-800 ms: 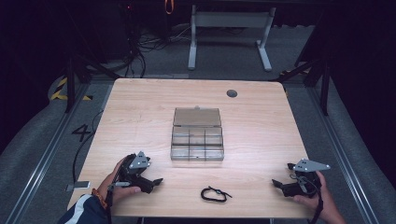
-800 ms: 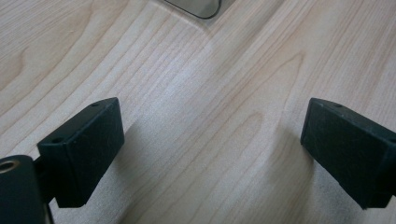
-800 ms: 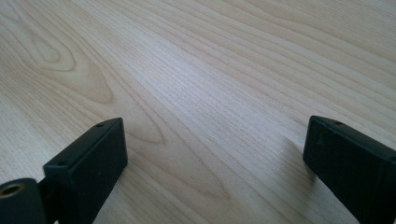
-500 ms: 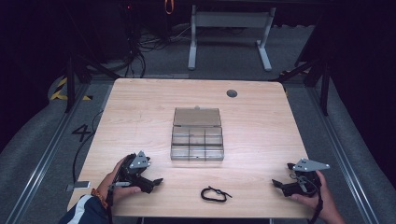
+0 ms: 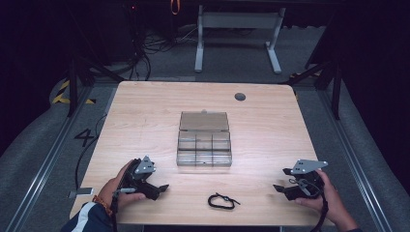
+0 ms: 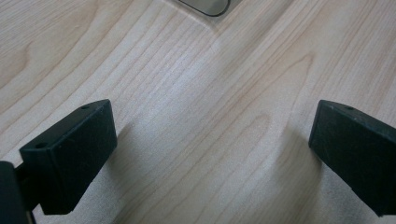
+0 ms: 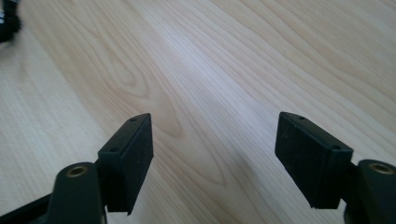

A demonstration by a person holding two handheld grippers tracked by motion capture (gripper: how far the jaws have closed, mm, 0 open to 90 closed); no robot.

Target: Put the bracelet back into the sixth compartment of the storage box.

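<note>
Here, two tools, left (image 5: 162, 187) and right (image 5: 279, 188), gape empty; one compartment box (image 5: 203, 145), one black loop (image 5: 222, 200).

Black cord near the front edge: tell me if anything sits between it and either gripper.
Nothing visible does. The black cord lies alone on bare table, with the left gripper to one side and the right gripper to the other, both with jaws open and empty. The clear box sits farther back, off both paths.

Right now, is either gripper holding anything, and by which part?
Nothing is held: the left gripper and right gripper are open over bare table.
</note>
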